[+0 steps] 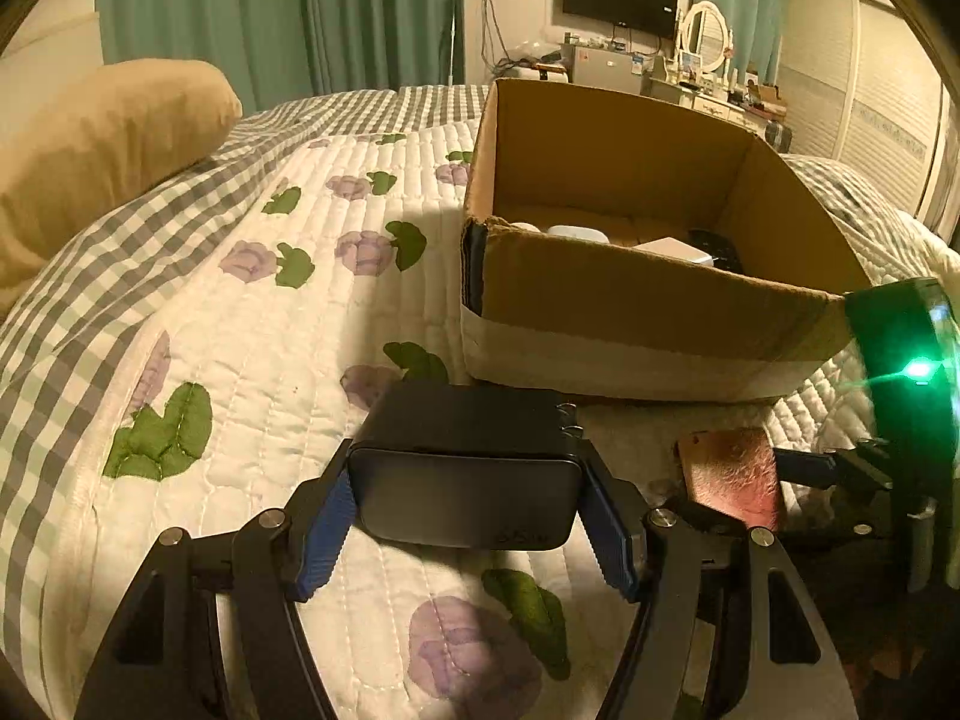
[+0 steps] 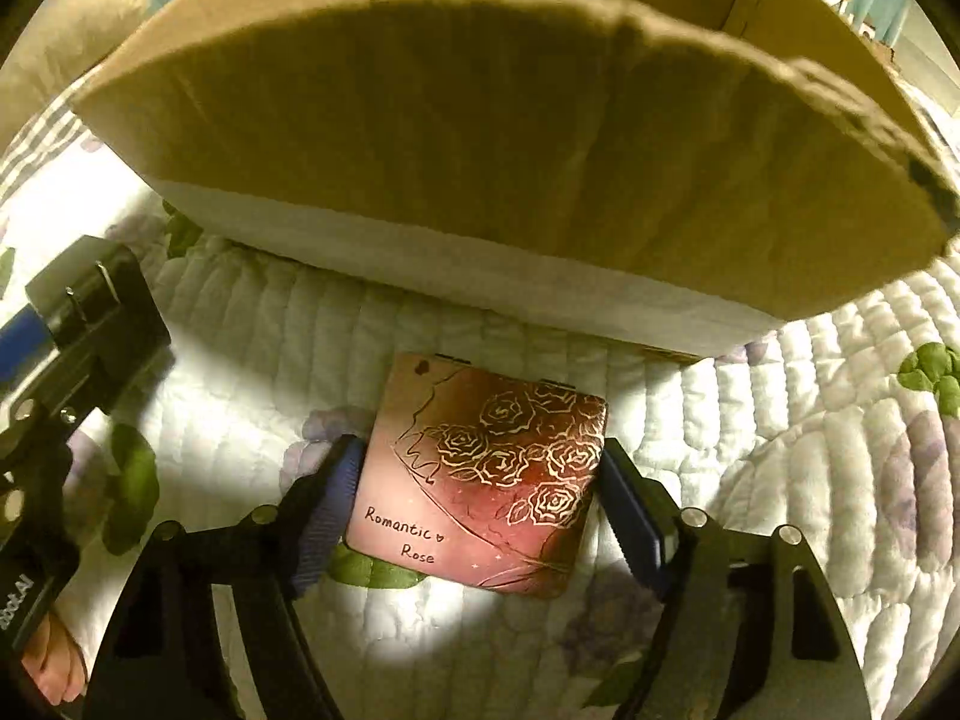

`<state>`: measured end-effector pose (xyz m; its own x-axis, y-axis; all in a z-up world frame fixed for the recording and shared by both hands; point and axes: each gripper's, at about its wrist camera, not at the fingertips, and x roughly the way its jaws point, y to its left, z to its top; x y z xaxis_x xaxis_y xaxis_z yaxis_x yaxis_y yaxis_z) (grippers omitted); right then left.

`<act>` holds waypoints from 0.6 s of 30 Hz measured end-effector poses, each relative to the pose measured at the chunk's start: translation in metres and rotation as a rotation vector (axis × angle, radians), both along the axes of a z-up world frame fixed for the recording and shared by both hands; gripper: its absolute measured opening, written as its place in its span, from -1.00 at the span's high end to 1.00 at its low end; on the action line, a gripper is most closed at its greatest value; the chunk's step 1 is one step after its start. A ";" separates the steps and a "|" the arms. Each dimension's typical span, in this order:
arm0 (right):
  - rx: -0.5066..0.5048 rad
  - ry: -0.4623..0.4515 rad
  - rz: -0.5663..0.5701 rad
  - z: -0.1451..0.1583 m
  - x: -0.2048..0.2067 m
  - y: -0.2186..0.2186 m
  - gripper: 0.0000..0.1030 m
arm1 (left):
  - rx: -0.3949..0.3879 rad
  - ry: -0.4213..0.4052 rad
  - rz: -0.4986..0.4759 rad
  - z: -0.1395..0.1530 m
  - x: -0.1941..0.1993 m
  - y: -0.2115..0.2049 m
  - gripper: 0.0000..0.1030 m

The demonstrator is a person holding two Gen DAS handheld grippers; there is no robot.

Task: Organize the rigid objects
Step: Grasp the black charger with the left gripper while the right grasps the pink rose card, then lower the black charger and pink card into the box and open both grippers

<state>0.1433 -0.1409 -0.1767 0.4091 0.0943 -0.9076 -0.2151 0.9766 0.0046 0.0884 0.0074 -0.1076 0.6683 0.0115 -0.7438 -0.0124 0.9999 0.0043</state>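
Quilted bedspread [image 1: 252,324] is filling both frames; cardboard box [image 1: 630,300] is sitting upper right. My left gripper [image 1: 465,516] is clamping the black charger [image 1: 465,468] at lower centre; my right gripper [image 2: 480,498] is pinching the pink compact [image 2: 486,480], centre frame.

Quilted bed [image 1: 252,324]: cardboard box [image 1: 630,306], pillow [image 1: 102,138].

I am gripping a black plug-in charger [image 1: 465,474] in my left claw [image 1: 465,516], prongs pointing right. My right claw [image 2: 480,498] is clamping a flat pink "Romantic Rose" case [image 2: 483,477] beside the open cardboard box [image 1: 648,306].
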 end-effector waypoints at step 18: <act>0.162 -0.330 -0.014 0.129 -0.067 -0.051 -0.43 | -0.018 -0.078 -0.076 0.063 -0.020 -0.005 -0.35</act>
<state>0.0763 -0.1915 -0.0474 0.6793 0.2182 -0.7007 -0.2174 0.9717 0.0919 0.0686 0.0026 -0.0450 0.7227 -0.0544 -0.6890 0.0641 0.9979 -0.0116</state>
